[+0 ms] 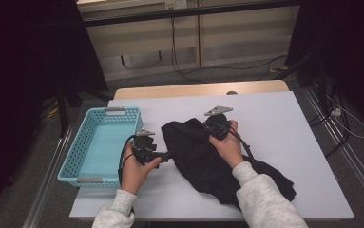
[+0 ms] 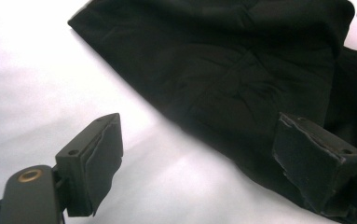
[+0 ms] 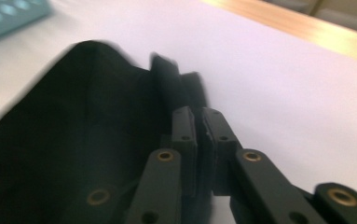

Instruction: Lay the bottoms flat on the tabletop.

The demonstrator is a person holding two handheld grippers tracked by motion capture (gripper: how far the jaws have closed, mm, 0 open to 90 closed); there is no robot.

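Two grippers work on a black garment (image 1: 217, 161) that lies crumpled on the white table (image 1: 289, 142) in the high view. It spreads from the middle of the table toward the near right edge, partly under the person's right sleeve. The left gripper (image 1: 167, 156) is held low beside the cloth's left border, its jaws pointing right at the fabric. The right gripper (image 1: 207, 124) sits at the far upper edge of the garment, with its grey three-cornered plate on top. A light blue basket (image 1: 70, 159) stands at the table's left side, just beside the left hand (image 1: 134, 171) (nothing lies inside it).

From the left gripper view, the left gripper (image 2: 195, 154) has its jaws spread wide. One pad (image 2: 102, 158) hangs over bare white table, the other over the dark cloth's border, and neither presses on anything. The black garment (image 2: 223, 70) fills the upper and right part, its edge running diagonally between the jaws.

From the right gripper view, the right gripper (image 3: 198, 135) has its jaws drawn together, pinching a raised fold of the black garment (image 3: 73, 140) at its edge. The fabric stands up above the pads in a small peak. Beyond it lie the white table (image 3: 283, 84) and a blurred corner of the basket (image 3: 8, 18).
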